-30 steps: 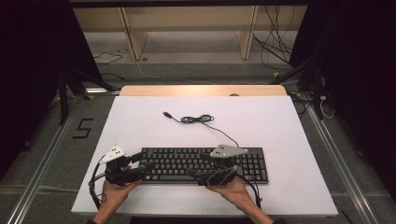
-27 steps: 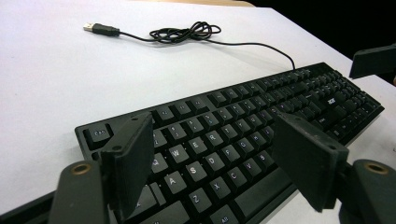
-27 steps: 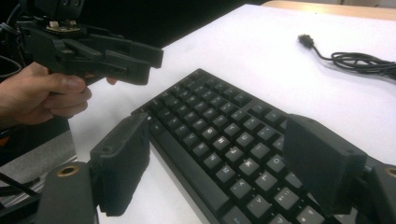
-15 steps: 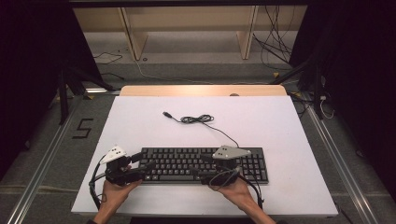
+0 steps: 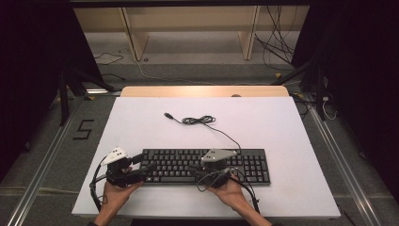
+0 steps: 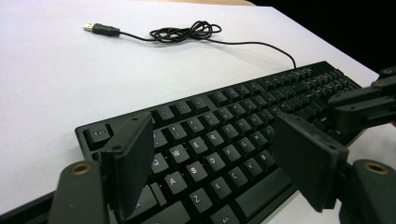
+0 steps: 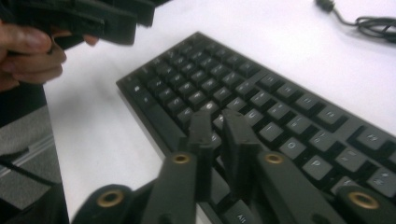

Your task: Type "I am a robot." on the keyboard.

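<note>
Two claws, left (image 5: 143,168) and right (image 5: 197,175), over the keyboard (image 5: 244,162).

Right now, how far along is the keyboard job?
Early. Done: both grippers sit over the keyboard, and its cable lies unplugged on the table. In hand: the right gripper has just been closing, its jaws nearly together with nothing between them, tips over the lower letter rows. The left gripper hangs open above the keyboard's left end. Left: any visible key press or grip.
</note>
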Demonstrator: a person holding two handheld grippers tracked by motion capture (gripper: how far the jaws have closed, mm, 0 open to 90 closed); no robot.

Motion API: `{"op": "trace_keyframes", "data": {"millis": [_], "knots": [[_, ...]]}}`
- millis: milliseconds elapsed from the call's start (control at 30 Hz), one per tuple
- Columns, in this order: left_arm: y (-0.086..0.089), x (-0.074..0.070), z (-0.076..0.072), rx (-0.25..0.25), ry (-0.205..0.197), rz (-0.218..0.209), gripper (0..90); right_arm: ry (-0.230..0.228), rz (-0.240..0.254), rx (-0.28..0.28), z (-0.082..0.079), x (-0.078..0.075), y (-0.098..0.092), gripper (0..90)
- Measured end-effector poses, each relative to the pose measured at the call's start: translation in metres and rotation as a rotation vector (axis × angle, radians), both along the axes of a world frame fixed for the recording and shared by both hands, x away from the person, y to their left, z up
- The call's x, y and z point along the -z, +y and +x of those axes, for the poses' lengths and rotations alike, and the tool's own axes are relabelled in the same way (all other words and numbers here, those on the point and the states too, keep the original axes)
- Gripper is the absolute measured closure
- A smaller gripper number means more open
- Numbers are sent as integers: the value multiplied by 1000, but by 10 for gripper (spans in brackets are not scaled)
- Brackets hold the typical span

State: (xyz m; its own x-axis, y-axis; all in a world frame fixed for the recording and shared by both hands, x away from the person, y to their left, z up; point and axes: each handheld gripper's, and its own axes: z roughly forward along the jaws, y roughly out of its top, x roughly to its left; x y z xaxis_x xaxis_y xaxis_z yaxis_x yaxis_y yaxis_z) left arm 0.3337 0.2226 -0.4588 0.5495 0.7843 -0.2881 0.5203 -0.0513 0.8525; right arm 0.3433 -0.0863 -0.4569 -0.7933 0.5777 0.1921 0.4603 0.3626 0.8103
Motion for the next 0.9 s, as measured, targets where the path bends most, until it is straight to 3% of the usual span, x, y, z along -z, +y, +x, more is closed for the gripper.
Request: {"op": "trace_keyframes", "data": {"millis": [100, 467, 700, 900], "knots": [[0, 0, 0, 0, 0, 0, 291, 11, -29, -7, 0, 5, 4, 900], [0, 0, 0, -4, 1, -1, 291, 44, -132, -18, 1, 19, 12, 900], [0, 0, 0, -4, 1, -1, 291, 43, -173, -19, 1, 25, 15, 900], [0, 1, 0, -5, 1, 0, 291, 41, -171, -9, 0, 25, 16, 900]]}}
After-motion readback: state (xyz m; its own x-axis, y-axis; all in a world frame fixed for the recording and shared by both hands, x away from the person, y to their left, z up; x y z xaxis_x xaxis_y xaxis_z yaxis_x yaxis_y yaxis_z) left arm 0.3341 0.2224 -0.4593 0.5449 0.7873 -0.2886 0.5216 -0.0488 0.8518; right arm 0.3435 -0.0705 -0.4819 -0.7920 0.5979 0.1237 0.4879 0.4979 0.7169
